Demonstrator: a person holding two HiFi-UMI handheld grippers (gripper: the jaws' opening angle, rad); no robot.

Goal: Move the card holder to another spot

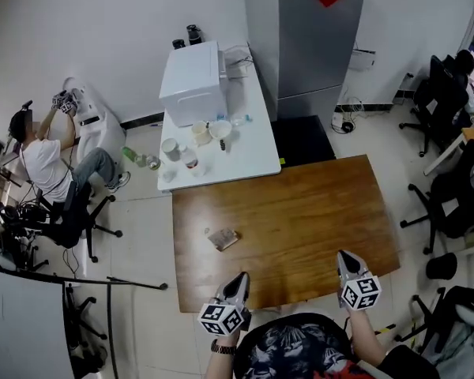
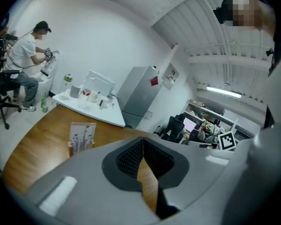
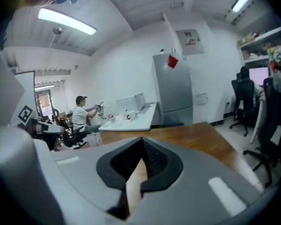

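The wooden table (image 1: 300, 204) in front of me is almost bare, so there is plenty of free surface to the right and toward the far edge. I judge the move has not started: both tools hang over the near edge, well apart from the target.

My left gripper (image 1: 238, 278) is the closer one, and its own view shows its jaws (image 2: 143, 146) pressed together with nothing between them. My right gripper (image 1: 344, 256) is the same, jaws together and empty in its own view (image 3: 141, 146).

To do this step well, I should use the left tool. I should spread its jaws before I reach, come in low from the near side, and line the pads up across the narrow base, not the thin upright panel, which I expect would flex or slip. A firm, level lift should keep whatever stands in it from tipping out. I should set it down flat before I let go.

The card holder (image 1: 223, 238) stands on the left part of the table, about midway between the near and far edges, turned at an angle to the table edges. In the left gripper view it (image 2: 82, 137) shows as a small wooden base with a pale card with dark marks standing in it, leaning slightly.
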